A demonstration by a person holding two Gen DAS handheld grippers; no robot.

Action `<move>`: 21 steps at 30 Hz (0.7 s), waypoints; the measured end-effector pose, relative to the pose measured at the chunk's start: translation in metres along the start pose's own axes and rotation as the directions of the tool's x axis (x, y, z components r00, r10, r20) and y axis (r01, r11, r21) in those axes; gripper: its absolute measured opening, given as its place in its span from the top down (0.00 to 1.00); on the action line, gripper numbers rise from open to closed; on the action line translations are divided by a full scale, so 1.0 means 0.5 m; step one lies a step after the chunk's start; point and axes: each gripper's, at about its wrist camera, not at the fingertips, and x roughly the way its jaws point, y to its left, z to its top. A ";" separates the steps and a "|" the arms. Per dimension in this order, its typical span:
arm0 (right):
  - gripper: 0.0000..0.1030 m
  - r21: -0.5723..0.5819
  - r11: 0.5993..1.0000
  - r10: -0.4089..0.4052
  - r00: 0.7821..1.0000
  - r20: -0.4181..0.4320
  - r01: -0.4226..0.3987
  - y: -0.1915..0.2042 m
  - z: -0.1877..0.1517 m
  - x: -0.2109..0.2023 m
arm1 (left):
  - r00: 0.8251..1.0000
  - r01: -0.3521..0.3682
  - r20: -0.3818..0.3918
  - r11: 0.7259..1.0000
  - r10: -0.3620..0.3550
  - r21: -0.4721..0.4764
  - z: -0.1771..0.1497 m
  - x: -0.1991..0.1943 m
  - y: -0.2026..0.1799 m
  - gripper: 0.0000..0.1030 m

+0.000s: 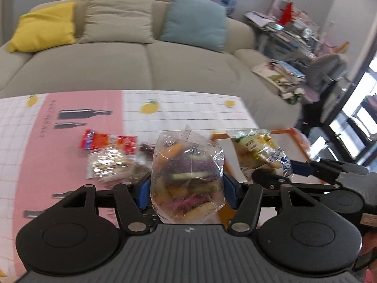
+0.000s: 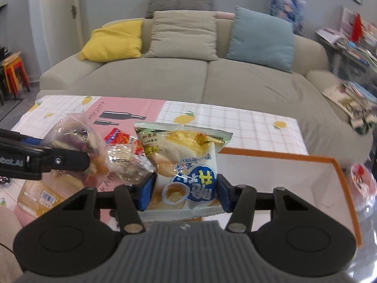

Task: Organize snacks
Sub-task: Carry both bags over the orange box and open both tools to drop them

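A: Left tongs (image 1: 187, 188) are clamped on a clear bag of mixed coloured snacks (image 1: 187, 172); right tongs (image 2: 186, 191) are clamped on a white-and-blue chip packet (image 2: 186, 165). Both packs are held clear above the bench (image 2: 235, 120), the chip packet nearer the right edge, over the orange-rimmed tray (image 2: 282, 172).

B: Noted. The tray is judged to be the destination. It is advised that each pack be lowered flat inside the rim, side by side, and released only once supported.

A: Materials: the clear bag is thin, crinkly film, knotted or gathered at the top, contents lumpy and loose; shifting under squeeze is expected. The chip packet is a puffed foil pillow with crimped seams, slippery and easily crushed.

B: A light grip is therefore recommended. Remaining items?

A: Red wrappers (image 1: 106, 141) and a clear packet (image 1: 110, 165) are left near the bench's middle, on a smooth printed cloth. An orange pack (image 2: 40, 195) lies at the near left edge.
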 end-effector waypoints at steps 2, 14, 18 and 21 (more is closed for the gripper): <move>0.48 0.010 1.000 -0.020 1.000 -0.023 0.020 -0.032 -0.002 -0.018 | 0.999 0.031 -0.012 0.999 -0.031 0.023 0.010 0.012 -0.037 0.33; 0.48 0.129 0.986 -0.075 0.971 -0.226 0.106 -0.234 -0.037 0.009 | 0.966 0.206 -0.176 0.974 -0.187 0.098 0.054 0.162 -0.198 0.33; 0.48 0.084 0.989 -0.100 0.961 -0.259 0.125 -0.274 -0.031 0.055 | 0.958 0.204 -0.231 0.970 -0.170 0.134 0.055 0.224 -0.232 0.33; 0.48 0.031 0.992 -0.108 0.956 -0.273 0.121 -0.291 -0.030 0.088 | 0.955 0.175 -0.267 0.972 -0.129 0.156 0.050 0.265 -0.238 0.33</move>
